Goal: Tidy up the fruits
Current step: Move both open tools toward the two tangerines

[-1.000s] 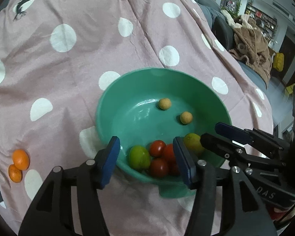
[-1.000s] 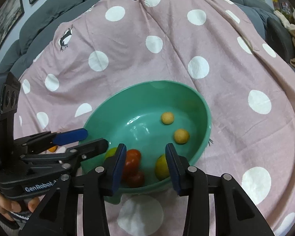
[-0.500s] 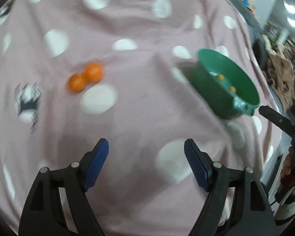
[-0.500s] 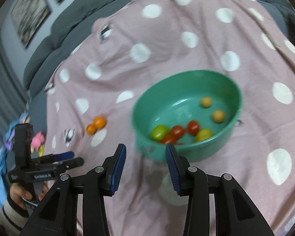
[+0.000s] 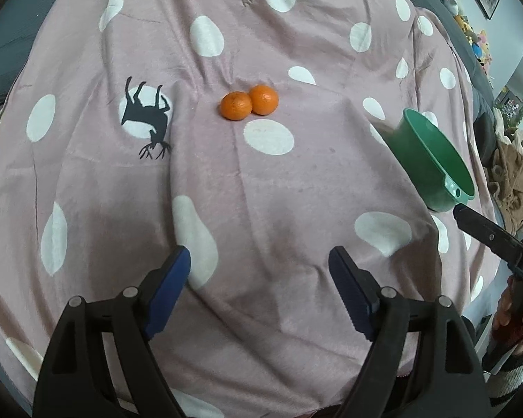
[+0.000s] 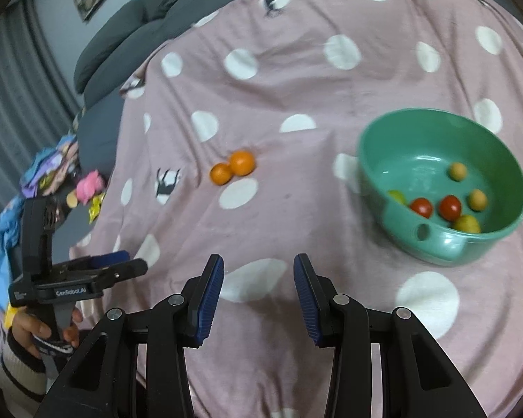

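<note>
Your left gripper (image 5: 259, 289) hangs over the cloth (image 5: 261, 209) with its jaws spread wide and nothing between them; your right gripper (image 6: 258, 289) is also empty, its jaws parted to a moderate gap, low over the cloth near the front edge. Beyond the left gripper, straight along its fingers, the two oranges (image 5: 249, 104) lie touching each other on the pink fabric, just past a white dot and well apart from the bowl (image 6: 442, 188). The bowl sits off to the right and, seen from the right wrist, already holds two red tomatoes (image 6: 436, 207), a couple of yellow-green fruits and two small tan ones. The step in hand looks like fetching the oranges, so take the left gripper forward and pick one fruit, not both. The nearer, left one is probably the easier. Come in from its free side so one finger does not have to wedge into the seam where the two touch, otherwise the neighbour will likely roll away across the soft cloth. Lower until the pads straddle the fruit's widest part, then close gently; it is round and may squirt out if pinched high. Mind the folds in the fabric, which could snag a fingertip. Keep your right gripper clear of the bowl's rim so the carry path stays open.
</note>
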Demonstrator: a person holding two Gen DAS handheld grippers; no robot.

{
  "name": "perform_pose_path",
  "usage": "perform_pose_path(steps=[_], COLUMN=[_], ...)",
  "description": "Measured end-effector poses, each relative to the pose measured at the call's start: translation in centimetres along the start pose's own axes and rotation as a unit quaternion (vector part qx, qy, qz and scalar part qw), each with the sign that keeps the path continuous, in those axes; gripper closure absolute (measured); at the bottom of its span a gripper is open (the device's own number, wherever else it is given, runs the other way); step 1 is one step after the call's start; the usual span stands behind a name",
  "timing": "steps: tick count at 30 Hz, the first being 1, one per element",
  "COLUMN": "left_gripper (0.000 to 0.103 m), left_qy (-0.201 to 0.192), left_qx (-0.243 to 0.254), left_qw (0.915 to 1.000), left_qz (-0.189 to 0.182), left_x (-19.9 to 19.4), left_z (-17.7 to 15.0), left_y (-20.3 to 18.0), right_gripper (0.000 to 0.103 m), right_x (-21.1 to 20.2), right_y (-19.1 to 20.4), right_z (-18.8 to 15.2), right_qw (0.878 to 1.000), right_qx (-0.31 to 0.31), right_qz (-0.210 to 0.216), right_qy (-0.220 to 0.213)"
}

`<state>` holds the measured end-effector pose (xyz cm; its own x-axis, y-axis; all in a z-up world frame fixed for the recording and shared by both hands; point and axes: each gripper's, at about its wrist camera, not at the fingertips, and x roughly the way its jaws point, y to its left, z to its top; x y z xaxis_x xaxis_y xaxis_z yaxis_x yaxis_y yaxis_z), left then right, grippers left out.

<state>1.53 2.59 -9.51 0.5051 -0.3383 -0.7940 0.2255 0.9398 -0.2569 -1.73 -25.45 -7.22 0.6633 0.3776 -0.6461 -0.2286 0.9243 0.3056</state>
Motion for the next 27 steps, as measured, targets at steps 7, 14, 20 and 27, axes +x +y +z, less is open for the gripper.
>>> perform_pose_path(steps=[7, 14, 20, 27], left_gripper=[0.021, 0.021, 0.021, 0.021], left_qy=[0.001, -0.004, -0.010, -0.013], left_qx=[0.005, 0.001, 0.003, 0.010], left_qw=[0.9999, 0.9999, 0.9999, 0.9999], left_qz=[0.015, 0.014, 0.006, -0.001], left_x=[-0.1, -0.2, -0.2, 0.4], left_z=[-0.3, 0.2, 1.2, 2.4], left_y=[0.7, 1.7, 2.0, 2.1], right_gripper=[0.061, 0.061, 0.061, 0.061], right_x=[1.3, 3.1, 4.7, 6.3], right_y=[2.3, 3.9, 5.0, 5.6], right_z=[0.1, 1.0, 1.9, 2.6], right_qw=[0.999, 0.999, 0.997, 0.997], right_qx=[-0.027, -0.041, -0.056, -0.065], right_qz=[-0.004, -0.004, -0.001, 0.000], right_qy=[0.022, 0.035, 0.043, 0.052])
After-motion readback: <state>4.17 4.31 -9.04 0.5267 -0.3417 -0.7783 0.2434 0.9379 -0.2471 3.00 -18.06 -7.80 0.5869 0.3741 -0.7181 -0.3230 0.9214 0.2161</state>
